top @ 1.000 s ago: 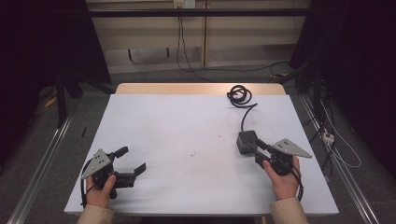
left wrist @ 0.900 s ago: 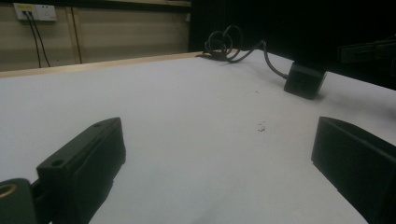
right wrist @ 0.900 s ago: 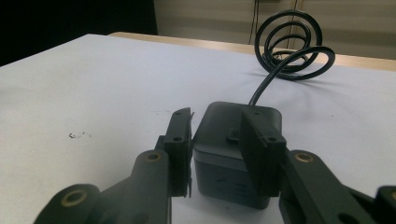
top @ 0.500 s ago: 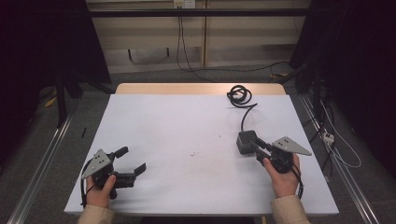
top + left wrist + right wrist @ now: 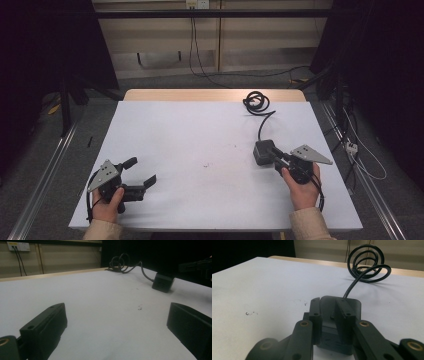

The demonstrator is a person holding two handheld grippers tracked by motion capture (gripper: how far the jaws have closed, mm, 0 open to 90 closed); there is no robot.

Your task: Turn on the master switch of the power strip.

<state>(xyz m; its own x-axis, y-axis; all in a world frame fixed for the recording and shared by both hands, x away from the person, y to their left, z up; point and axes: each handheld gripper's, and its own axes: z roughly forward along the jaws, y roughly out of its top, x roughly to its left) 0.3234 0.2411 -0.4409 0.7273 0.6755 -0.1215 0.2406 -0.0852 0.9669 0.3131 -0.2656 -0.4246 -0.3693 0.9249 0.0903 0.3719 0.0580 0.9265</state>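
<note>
A black power adapter (image 5: pixel 262 151) lies on the right half of the white table (image 5: pixel 200 130), and its cable runs back to a coil (image 5: pixel 256 101) near the far edge. My right gripper (image 5: pixel 275 154) is at the adapter's near side. In the right gripper view its jaws (image 5: pixel 328 302) stand close together, clamped on a raised part on top of the adapter (image 5: pixel 353 305), with the coil (image 5: pixel 367 262) behind. My left gripper (image 5: pixel 142 170) rests at the front left, open, with only bare table between its jaws (image 5: pixel 117 315). From there the adapter (image 5: pixel 163 282) lies far to the right.
The white sheet covers the table except for a wooden strip (image 5: pixel 210 95) along the far edge. Small dark specks (image 5: pixel 206 164) mark the middle. Behind the table, cables hang from a wall socket (image 5: pixel 197 4). More cables lie on the floor at the right (image 5: pixel 357 150).
</note>
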